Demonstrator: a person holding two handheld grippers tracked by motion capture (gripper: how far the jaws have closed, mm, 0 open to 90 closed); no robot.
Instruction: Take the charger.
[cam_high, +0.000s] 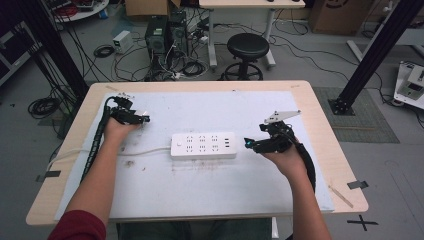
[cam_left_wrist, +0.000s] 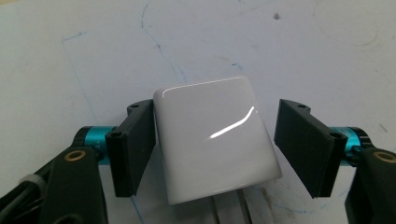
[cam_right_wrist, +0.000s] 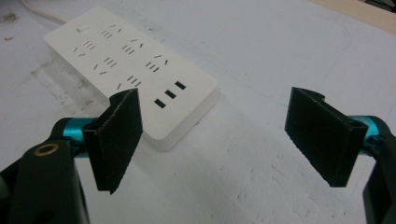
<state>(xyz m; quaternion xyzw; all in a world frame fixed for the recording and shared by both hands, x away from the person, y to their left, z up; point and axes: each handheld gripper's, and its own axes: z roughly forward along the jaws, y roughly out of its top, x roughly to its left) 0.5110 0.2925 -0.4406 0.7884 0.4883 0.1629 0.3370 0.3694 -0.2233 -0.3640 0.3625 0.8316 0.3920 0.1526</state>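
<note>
A glossy white plug adapter (cam_left_wrist: 212, 140) lies on the white mat between the jaws of my left gripper (cam_left_wrist: 215, 107), its metal prongs (cam_left_wrist: 243, 209) pointing back toward the camera. The left pad (cam_left_wrist: 135, 144) touches the adapter's side, while a gap remains at the right pad (cam_left_wrist: 303, 144). In the high view the left gripper (cam_high: 142, 119) sits at the mat's far left. A white power strip (cam_high: 203, 145) lies mid-table with its cord running left. My right gripper (cam_high: 248, 144) stands open just right of the strip's end (cam_right_wrist: 163, 102), nothing between its jaws (cam_right_wrist: 215, 100).
The white mat (cam_high: 210, 190) covers most of the wooden table (cam_high: 320, 125). The strip's white cord (cam_high: 145, 151) crosses under the left forearm. Beyond the table stand a black stool (cam_high: 247, 47), computer cases and loose floor cables.
</note>
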